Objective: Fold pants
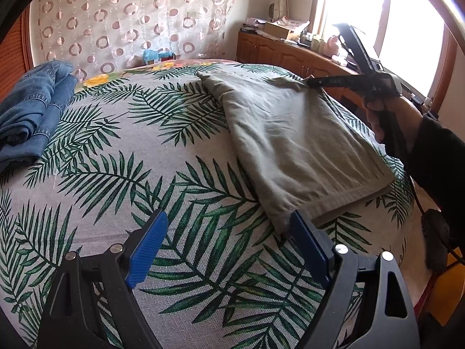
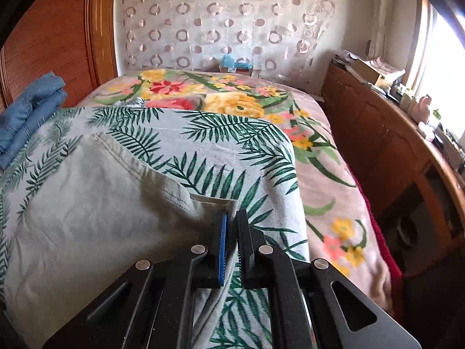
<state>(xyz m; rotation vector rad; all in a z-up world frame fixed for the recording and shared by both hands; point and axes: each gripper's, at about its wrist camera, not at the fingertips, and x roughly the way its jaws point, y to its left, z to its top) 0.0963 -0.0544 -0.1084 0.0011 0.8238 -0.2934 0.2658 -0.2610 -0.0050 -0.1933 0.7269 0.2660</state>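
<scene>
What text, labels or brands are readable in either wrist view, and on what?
None readable.
Flat cardboard box on the long wooden cabinet under the window: any print too small and blurred.
Patterned papers beside that box: blurred, no letters legible.
Folded grey-green pants: no visible label or tag.
Folded blue denim jeans: stitching only, no patch in view.
Palm-leaf print bed cover: pattern only.

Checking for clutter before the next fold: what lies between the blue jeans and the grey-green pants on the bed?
Only bare leaf-print sheet separates the jeans from the pants, seen in the left wrist view.
</scene>
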